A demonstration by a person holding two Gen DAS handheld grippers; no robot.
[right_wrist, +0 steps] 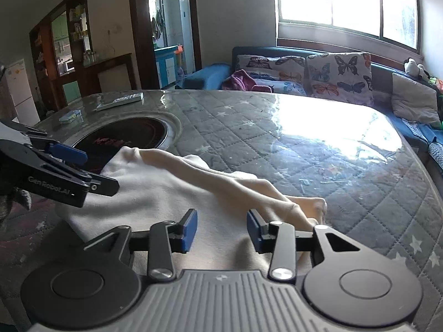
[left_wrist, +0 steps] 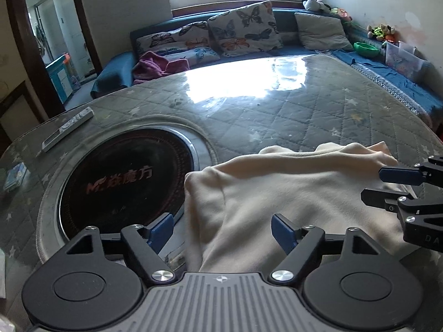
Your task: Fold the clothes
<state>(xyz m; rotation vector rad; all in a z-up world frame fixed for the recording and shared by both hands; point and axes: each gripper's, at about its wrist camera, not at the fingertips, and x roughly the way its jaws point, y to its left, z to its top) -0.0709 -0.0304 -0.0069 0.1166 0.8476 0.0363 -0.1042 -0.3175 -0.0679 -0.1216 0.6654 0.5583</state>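
A cream garment (left_wrist: 277,193) lies bunched on the near part of the quilted grey table; in the right wrist view it (right_wrist: 171,193) has a rolled fold running to the right. My left gripper (left_wrist: 221,232) is open, its blue pads (left_wrist: 163,229) apart above the garment's left edge, holding nothing. My right gripper (right_wrist: 221,231) is open over the garment's near edge and empty. It shows at the right of the left wrist view (left_wrist: 387,182). The left gripper shows at the left of the right wrist view (right_wrist: 91,171).
A round black cooktop (left_wrist: 121,177) is set into the table (left_wrist: 277,105) left of the garment. A remote (left_wrist: 66,128) and a small blue pack (left_wrist: 15,177) lie at the far left. A sofa with butterfly cushions (left_wrist: 243,27) stands behind the table.
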